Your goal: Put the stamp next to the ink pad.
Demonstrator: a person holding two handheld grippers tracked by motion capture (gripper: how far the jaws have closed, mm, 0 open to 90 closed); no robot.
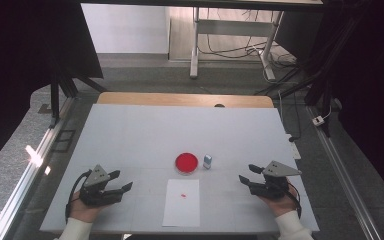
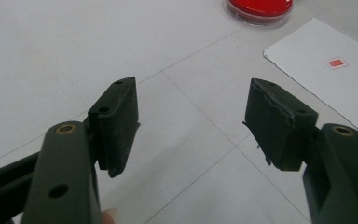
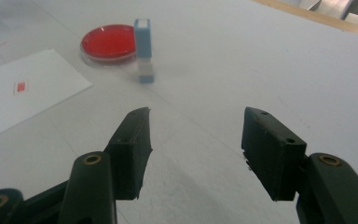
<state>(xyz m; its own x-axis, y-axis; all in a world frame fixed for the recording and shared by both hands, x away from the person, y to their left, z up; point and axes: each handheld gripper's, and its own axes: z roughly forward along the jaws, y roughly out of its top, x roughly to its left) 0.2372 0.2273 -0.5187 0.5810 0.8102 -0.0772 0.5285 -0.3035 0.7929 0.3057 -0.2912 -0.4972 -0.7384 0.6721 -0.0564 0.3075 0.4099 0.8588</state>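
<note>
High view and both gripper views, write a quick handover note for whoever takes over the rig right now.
Left gripper: jaws open, nothing between them, low over the white table at its near left.
Right gripper: jaws open, empty, at the near right, pointing toward the small blue and clear upright block.
That block stands right beside the round red-filled clear dish, mid-table.
White paper sheet with a small red mark lies flat in front of the dish.
Done: nothing picked up that shows.
Left: probably grasp the block, likely with the right gripper.
</note>
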